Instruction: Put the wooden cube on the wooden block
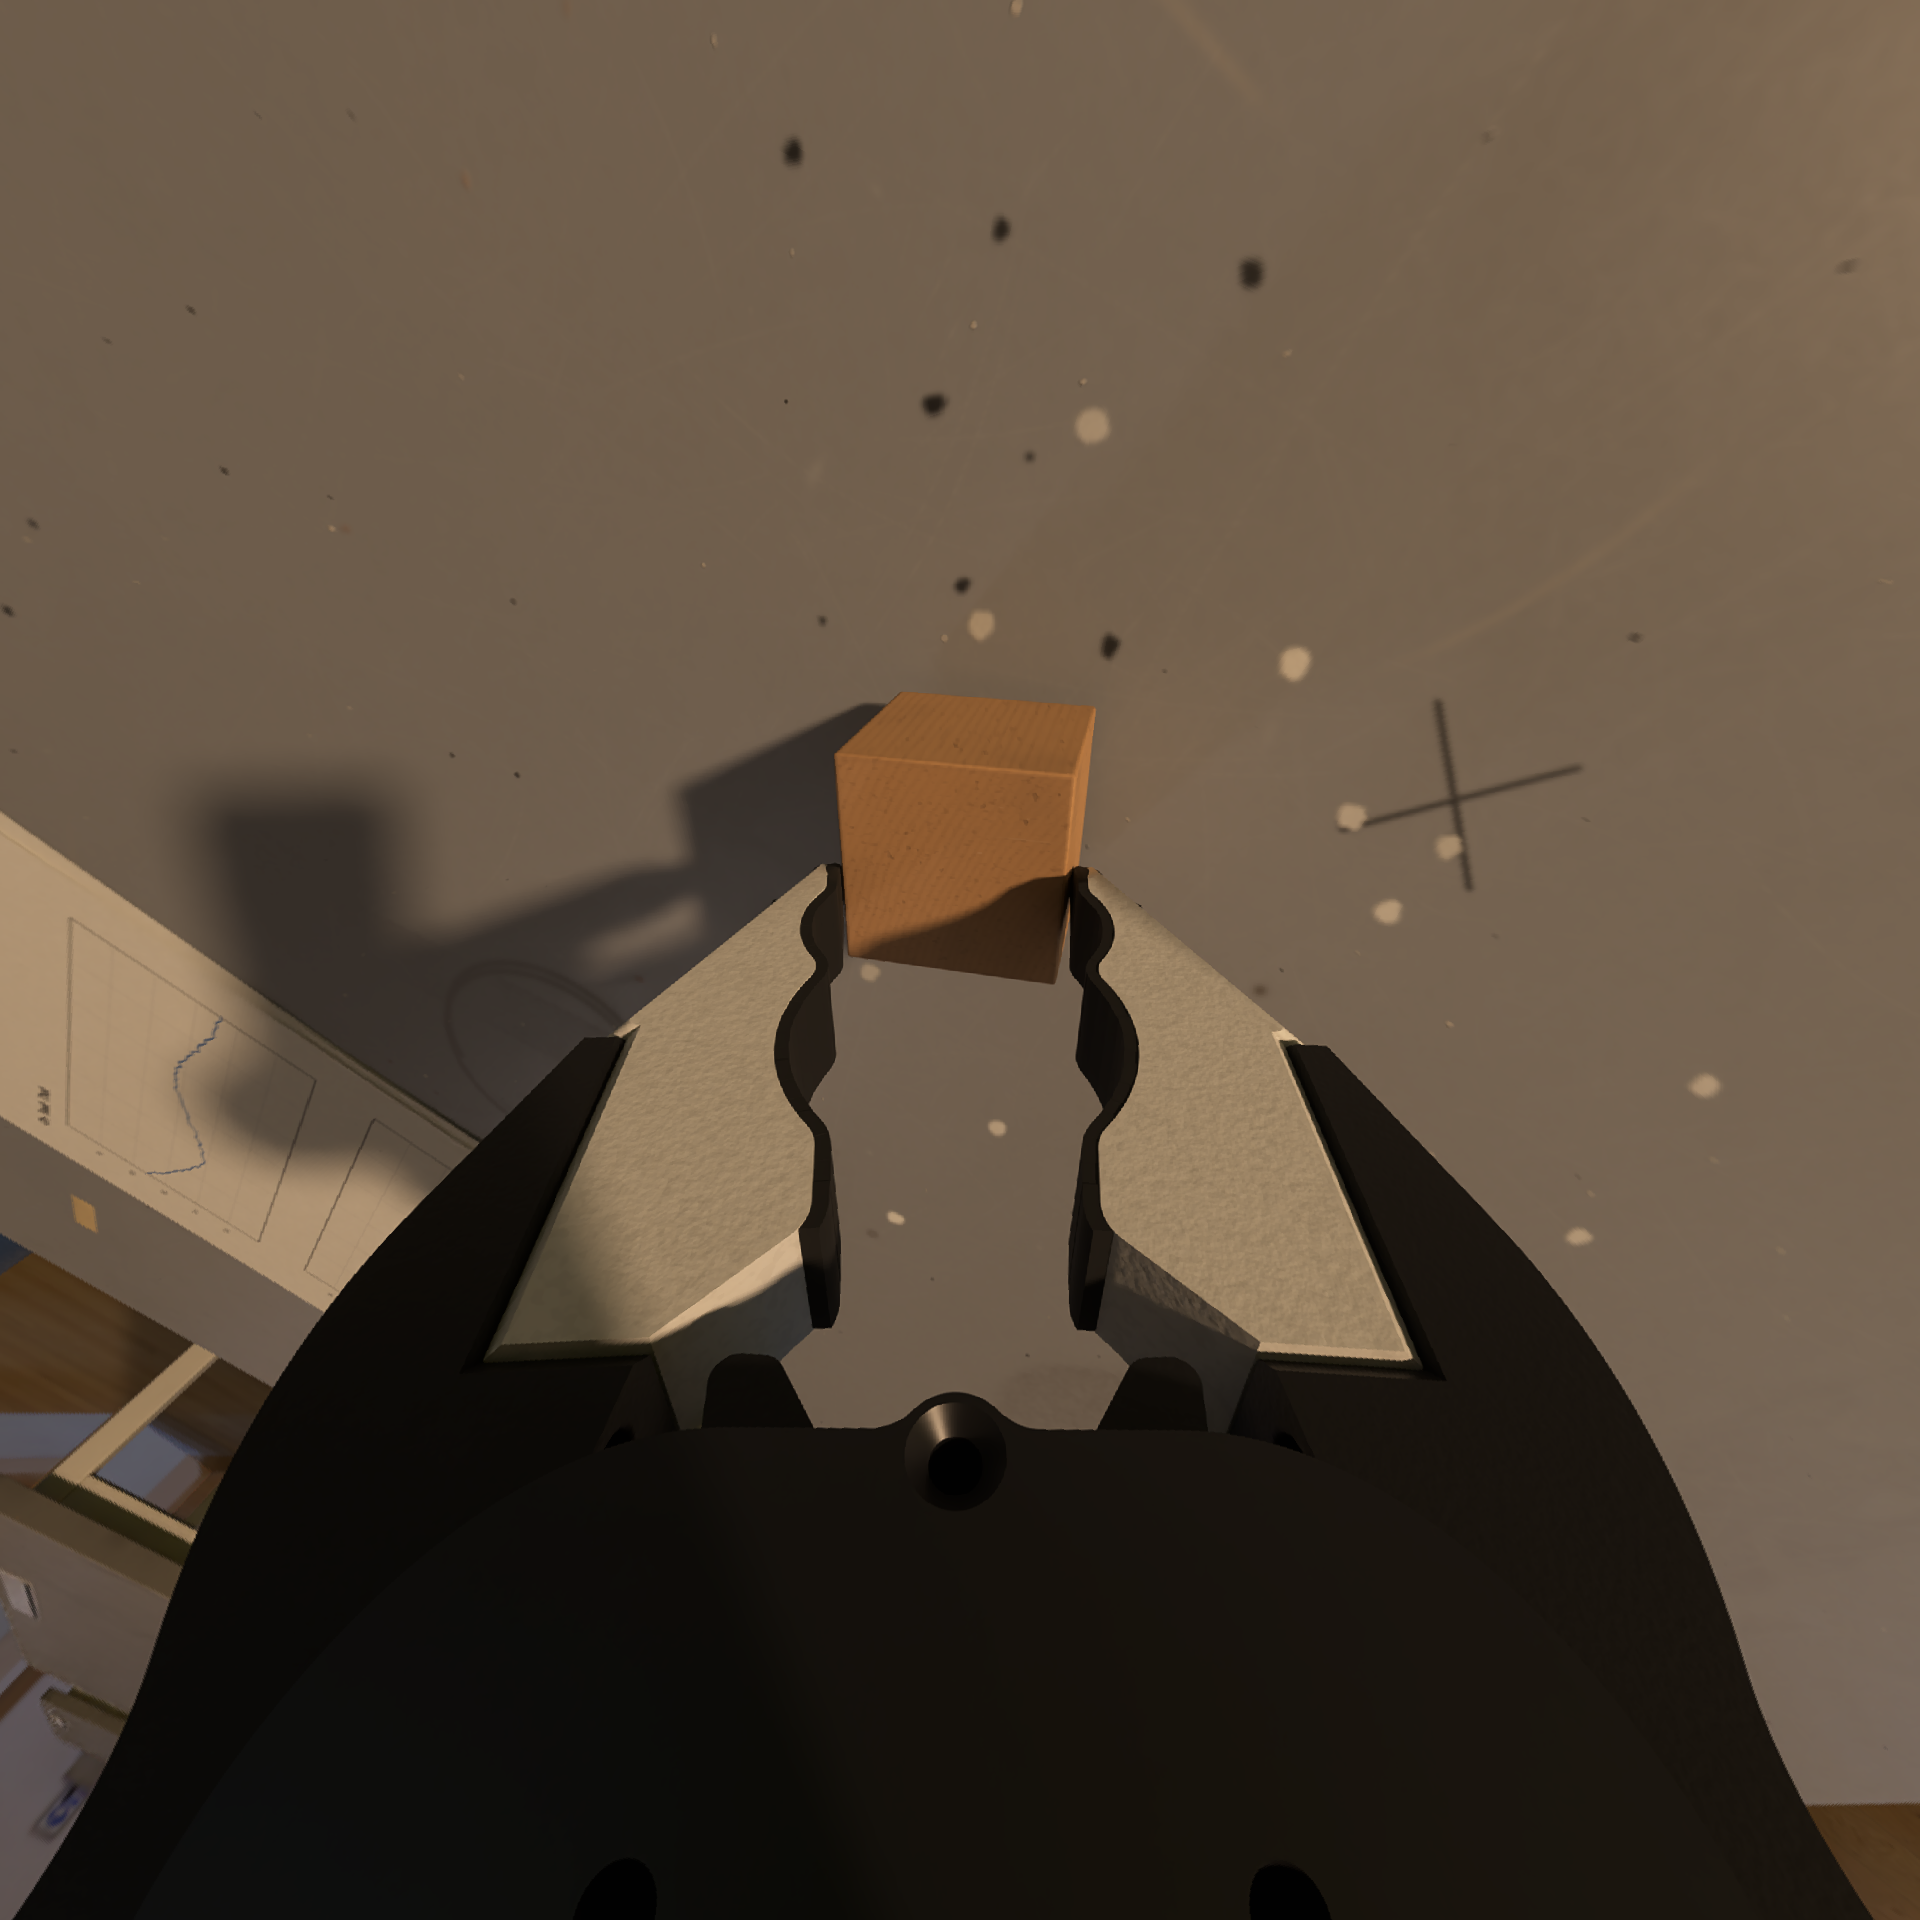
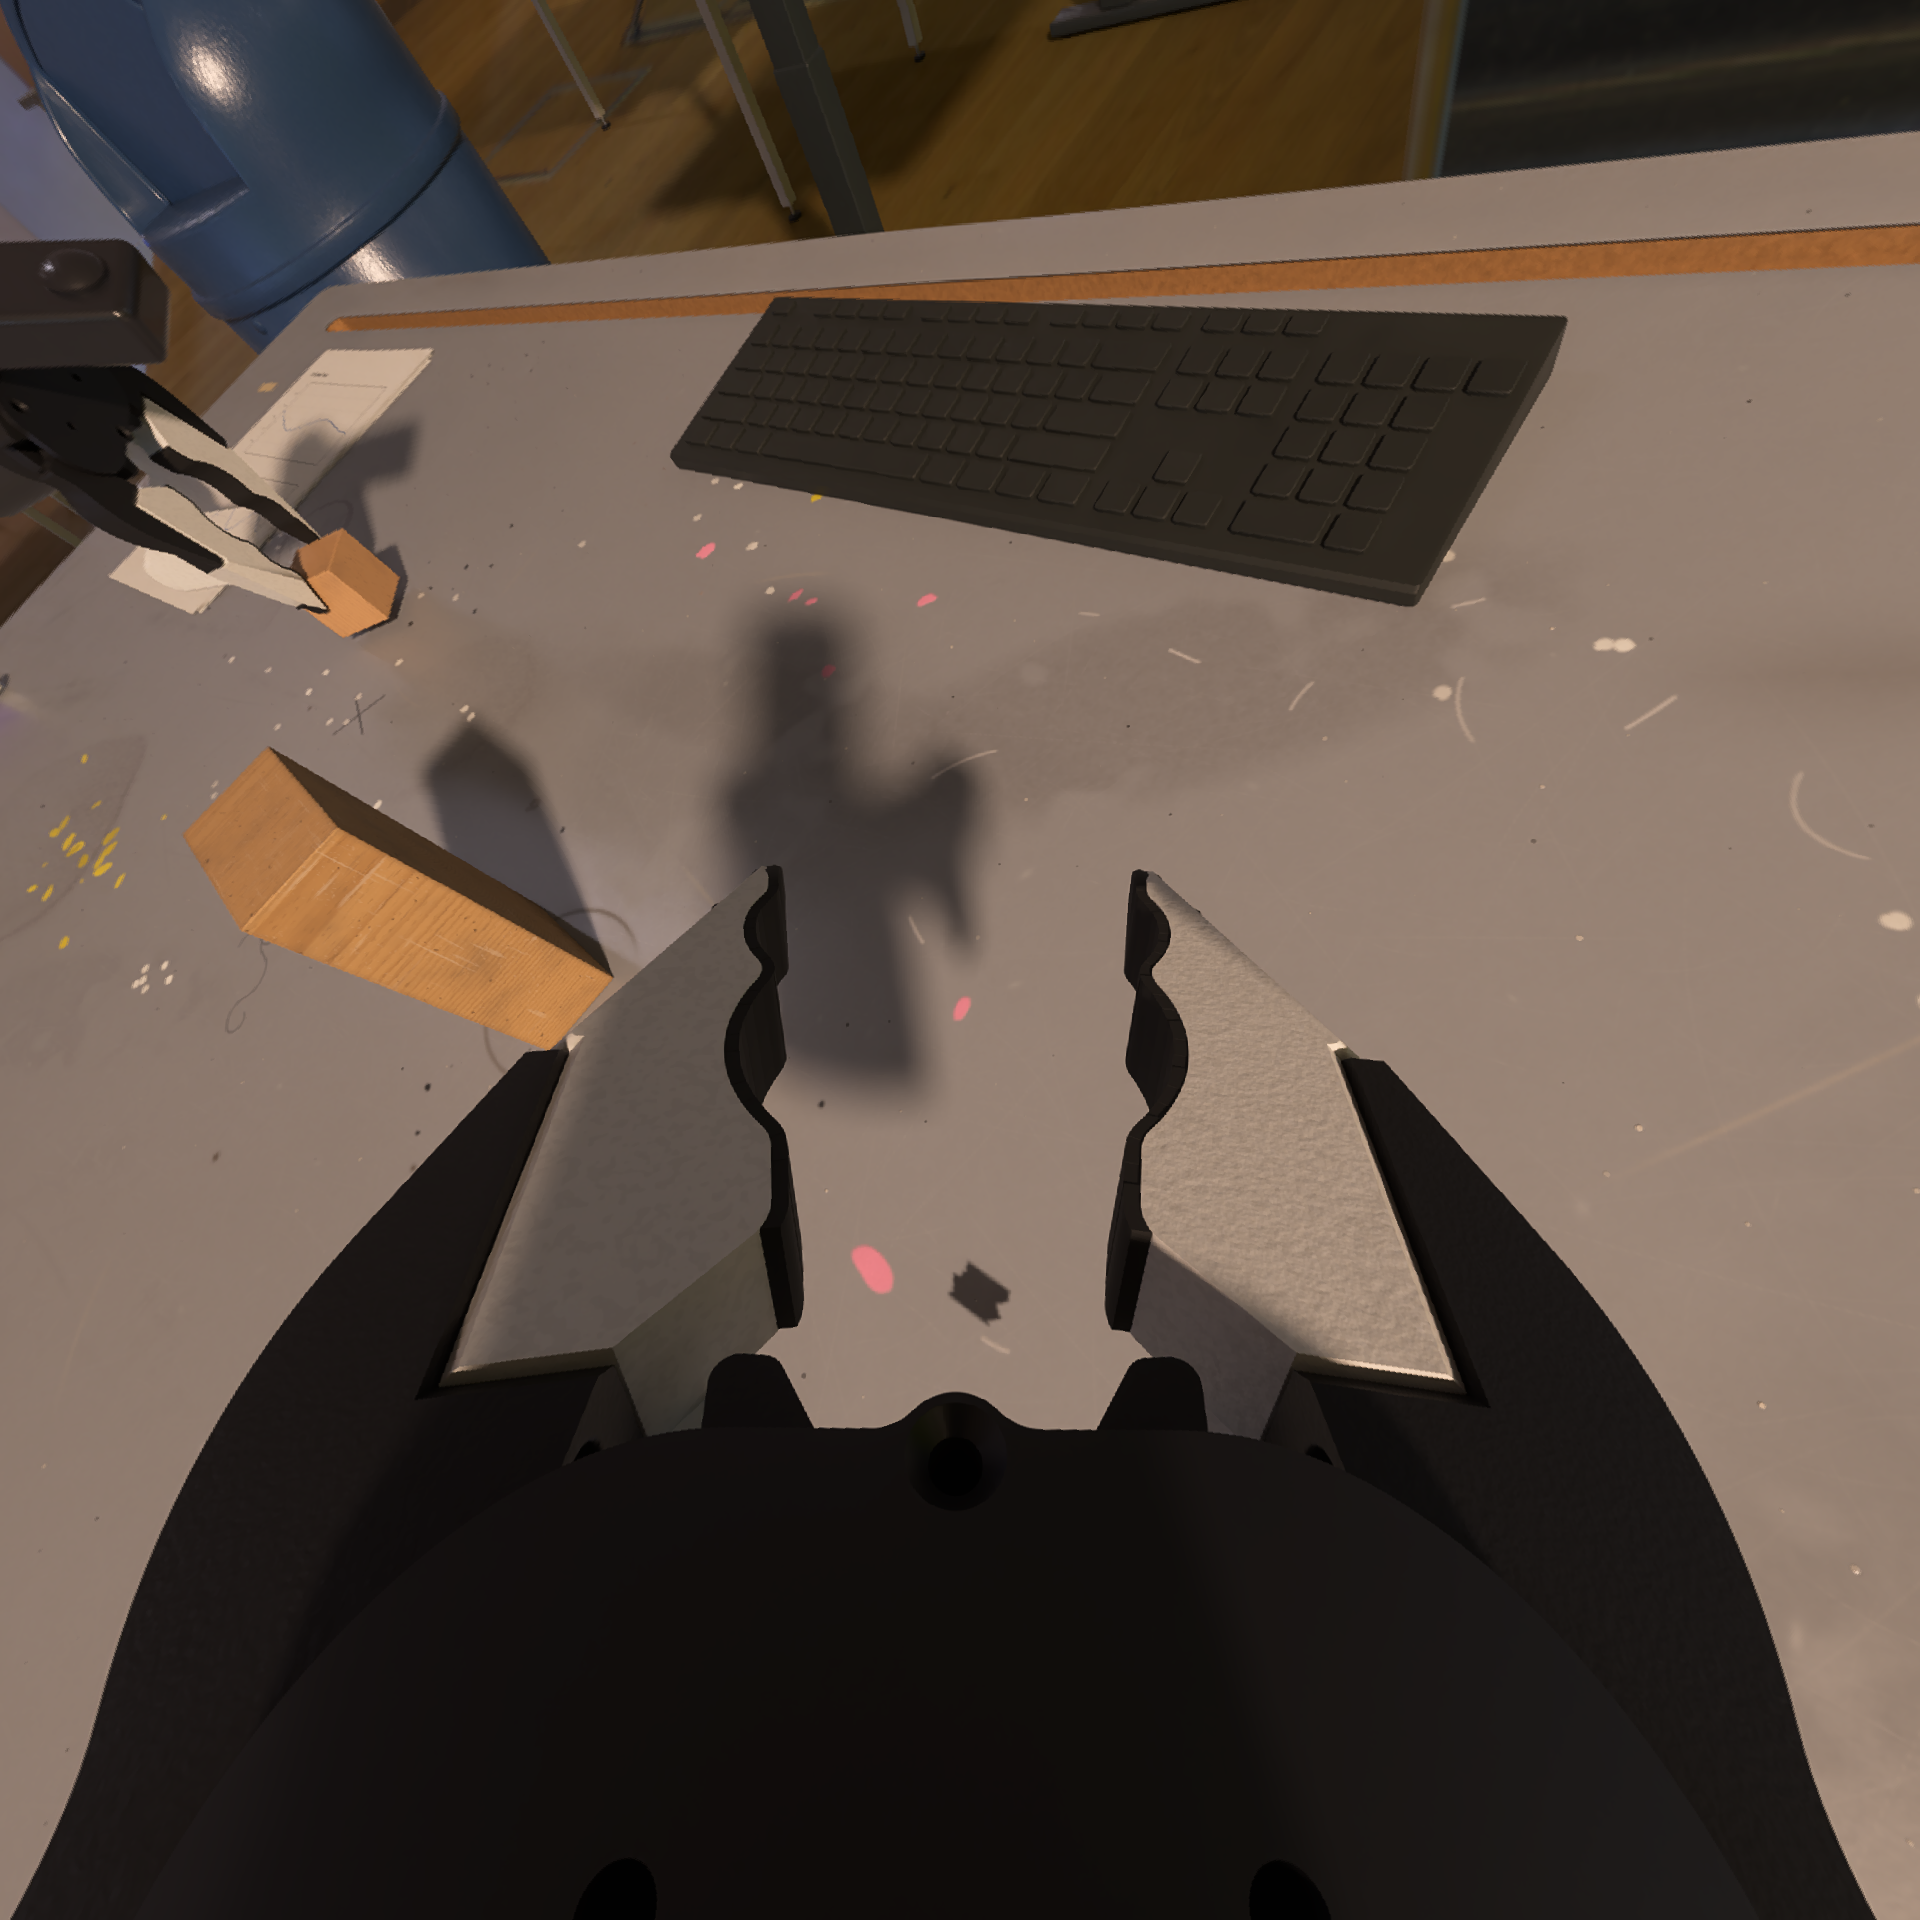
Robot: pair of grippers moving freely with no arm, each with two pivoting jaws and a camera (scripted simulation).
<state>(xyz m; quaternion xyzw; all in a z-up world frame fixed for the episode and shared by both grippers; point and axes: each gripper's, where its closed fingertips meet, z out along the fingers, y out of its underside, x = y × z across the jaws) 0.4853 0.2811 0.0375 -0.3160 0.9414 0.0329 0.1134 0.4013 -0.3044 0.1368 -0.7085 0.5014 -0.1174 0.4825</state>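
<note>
Here, left tongs (image 1: 954, 914): closed on the wooden cube (image 1: 961, 831), gripped at its near lower part between the 2 fingertips; the cube sits low, at or just above the grey worktop (image 1: 520, 416), and contact with it cannot be judged. Right tongs (image 2: 954, 935): open and empty, hovering over bare worktop.

Seen only from the right wrist: wooden block (image 2: 384, 904), lying flat just left of the right tongs' left finger and nearer than the cube, apart from it; black keyboard (image 2: 1122, 436), ahead and to the right; cork strip (image 2: 1039, 281) along the far worktop edge; blue cylinder (image 2: 260, 135) beyond the far left corner.

Seen in both: printed sheet (image 1: 177, 1091), left of the left tongs at the worktop edge.

Open room: speckled worktop between cube and block; clear surface ahead of the right tongs up to the keyboard.
</note>
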